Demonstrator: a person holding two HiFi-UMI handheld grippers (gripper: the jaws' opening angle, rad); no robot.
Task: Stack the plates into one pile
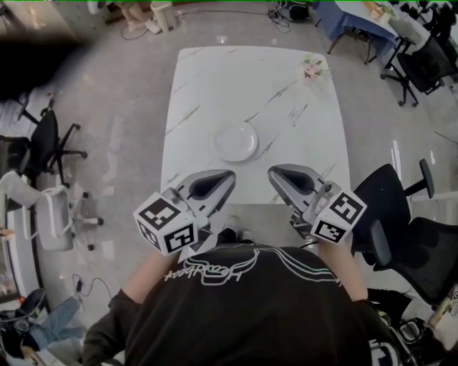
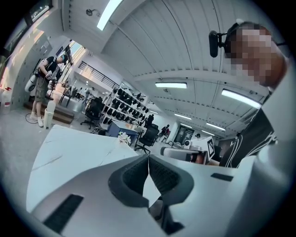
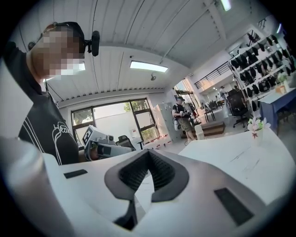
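- Plates (image 1: pixel 236 141) sit in the middle of the desk (image 1: pixel 215 78), looks like one pile
- Left tool (image 1: pixel 229 174) is closed, nothing in it
- Right tool (image 1: pixel 273 171) too: jaws together, empty, both well apart from the plates

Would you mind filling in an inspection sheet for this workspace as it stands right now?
Surface: white marbled table, square, with grey veins.
Job's things: white plate near the table's middle; from above it cannot be told whether more plates lie stacked under it.
Clutter: small flower sprig at the table's far right corner.
Grippers: left gripper and right gripper both have jaws shut with nothing between them, held at the table's near edge, apart from the plate.
Cables: cable on the floor at near left; more run along the far floor.
Surroundings: office chairs on both sides; blue-covered table beyond.
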